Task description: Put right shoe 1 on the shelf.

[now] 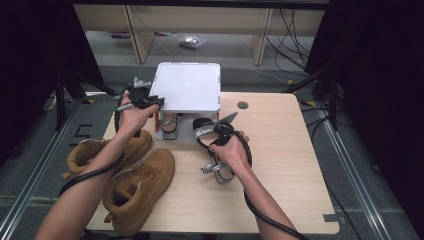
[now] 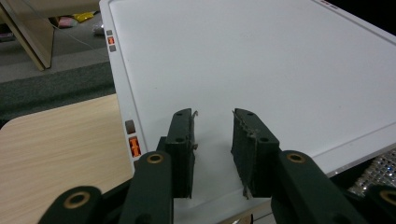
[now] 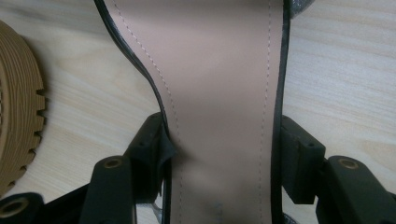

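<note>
My right gripper [image 1: 220, 136] is shut on a black sandal [image 1: 204, 131] with a glittery strap, held just above the wooden table [image 1: 285, 165] at its middle. In the right gripper view the jaws [image 3: 224, 135] clamp both edges of the sandal's beige insole [image 3: 219, 70]. My left gripper [image 1: 149, 102] rests at the front left corner of a raised white panel [image 1: 187, 87]. Its jaws [image 2: 212, 116] stand open over the white surface [image 2: 261, 70] with nothing between them. A second sandal [image 1: 170, 127] lies under the panel's front edge, and its glitter [image 2: 383, 170] shows past the corner.
Two tan boots [image 1: 142, 185] [image 1: 97, 150] lie on the table's left front part; one ridged sole [image 3: 18, 107] is close to the held sandal. The panel has small orange lights [image 2: 134, 145] along its edge. Beyond the table are cables and furniture legs [image 1: 260, 40].
</note>
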Available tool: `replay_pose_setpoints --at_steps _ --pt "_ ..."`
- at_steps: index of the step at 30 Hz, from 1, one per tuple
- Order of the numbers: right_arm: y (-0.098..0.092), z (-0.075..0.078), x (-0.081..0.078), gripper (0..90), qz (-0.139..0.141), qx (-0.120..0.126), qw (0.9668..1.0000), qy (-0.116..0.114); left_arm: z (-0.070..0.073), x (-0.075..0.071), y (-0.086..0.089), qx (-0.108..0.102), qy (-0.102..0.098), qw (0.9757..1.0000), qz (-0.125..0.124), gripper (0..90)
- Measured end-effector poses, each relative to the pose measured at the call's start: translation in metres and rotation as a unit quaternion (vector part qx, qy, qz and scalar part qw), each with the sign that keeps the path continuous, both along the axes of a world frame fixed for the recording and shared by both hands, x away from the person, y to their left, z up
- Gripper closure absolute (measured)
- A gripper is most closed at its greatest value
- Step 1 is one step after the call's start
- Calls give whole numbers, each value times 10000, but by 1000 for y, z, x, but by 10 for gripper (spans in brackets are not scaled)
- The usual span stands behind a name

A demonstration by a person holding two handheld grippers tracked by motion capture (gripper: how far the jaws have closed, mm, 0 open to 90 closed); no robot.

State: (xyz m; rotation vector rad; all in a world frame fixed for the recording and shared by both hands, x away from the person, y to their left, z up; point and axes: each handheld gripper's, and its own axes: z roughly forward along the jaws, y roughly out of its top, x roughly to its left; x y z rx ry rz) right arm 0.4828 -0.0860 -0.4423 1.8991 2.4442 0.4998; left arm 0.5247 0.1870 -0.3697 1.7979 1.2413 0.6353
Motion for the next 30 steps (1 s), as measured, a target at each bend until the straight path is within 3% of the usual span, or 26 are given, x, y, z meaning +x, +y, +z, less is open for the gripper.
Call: replay_pose_setpoints --at_steps 1,2,4,5,9,10,13,17,18,20,22,24,28,29,30 --pt "0 0 0 435 0 0 10000 0 0 0 0 0 0 10000 0 676" --pt "0 -4 2 434 52 20 9997 -219 0 0 0 0 -1 10000 0 677" --pt "2 -2 3 434 26 -25 9999 -99 0 0 0 4 3 10000 -2 676" --pt "4 -1 3 434 -137 36 9999 -14 0 0 1 61 23 10000 -23 677" --pt "5 -4 8 434 20 -11 9996 -280 0 0 1 58 17 10000 -18 677" --pt "9 -2 7 434 -162 13 9997 -154 0 0 1 58 16 10000 -18 677" --pt "11 -4 9 434 -133 5 9997 -224 0 0 1 53 12 10000 -14 677" --pt "17 -6 11 434 -201 65 9997 -117 0 0 0 1 -7 10000 3 677" --pt "20 -9 12 434 -238 6 9996 -152 0 0 0 6 6 10000 -10 677" --pt "17 -14 14 434 52 30 9991 -412 0 0 0 7 12 10000 -13 677" --pt "22 -13 12 434 -309 39 9994 -135 0 0 0 5 12 10000 -16 677" --pt "23 -15 13 434 -361 102 9992 -120 1 0 1 67 28 10000 -29 677" --pt "23 -18 14 434 -373 -43 9991 -185 1 0 1 65 28 10000 -30 680" --pt "27 -18 14 434 -560 23 9984 -94 0 0 0 11 13 10000 -11 680" --pt "24 -20 15 434 -311 -40 9992 -255 1 0 1 69 35 10000 -32 680"
